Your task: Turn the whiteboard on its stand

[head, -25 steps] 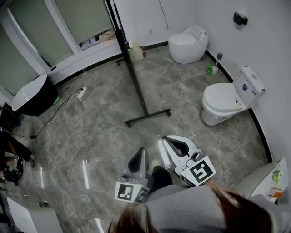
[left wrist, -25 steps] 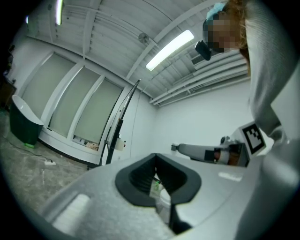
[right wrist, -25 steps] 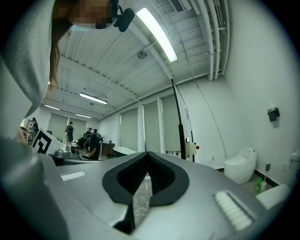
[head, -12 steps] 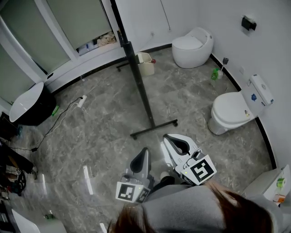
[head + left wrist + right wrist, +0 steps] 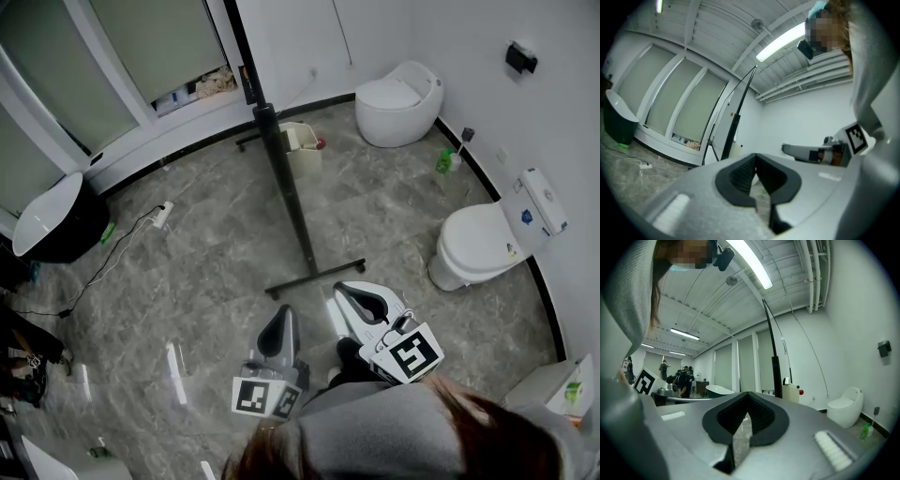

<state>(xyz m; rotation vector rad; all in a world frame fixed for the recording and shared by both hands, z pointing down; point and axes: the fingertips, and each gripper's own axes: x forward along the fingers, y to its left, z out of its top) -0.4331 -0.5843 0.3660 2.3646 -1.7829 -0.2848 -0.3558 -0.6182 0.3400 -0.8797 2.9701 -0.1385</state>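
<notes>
The whiteboard stand shows as a black post point(image 5: 281, 178) rising from a black foot bar point(image 5: 316, 278) on the grey marble floor. The board itself is seen edge-on as a thin dark line above the post point(image 5: 776, 376). In the left gripper view the same post point(image 5: 731, 136) stands left of centre. My left gripper point(image 5: 284, 314) is shut and holds nothing, a little short of the foot bar. My right gripper point(image 5: 343, 291) is shut and holds nothing too, just right of the foot bar's near end. Both jaw pairs point(image 5: 756, 158) point(image 5: 748, 394) point toward the stand without touching it.
A round white toilet point(image 5: 401, 103) and a second toilet with a cistern point(image 5: 483, 246) stand to the right. A small beige bin point(image 5: 302, 145) sits behind the post. A dark tub point(image 5: 52, 220) and a cabled power strip point(image 5: 159, 217) lie to the left.
The stand's foot bar and post have come nearer and lower in the head view as the person moves toward them. Both grippers stay shut in front of the body.
</notes>
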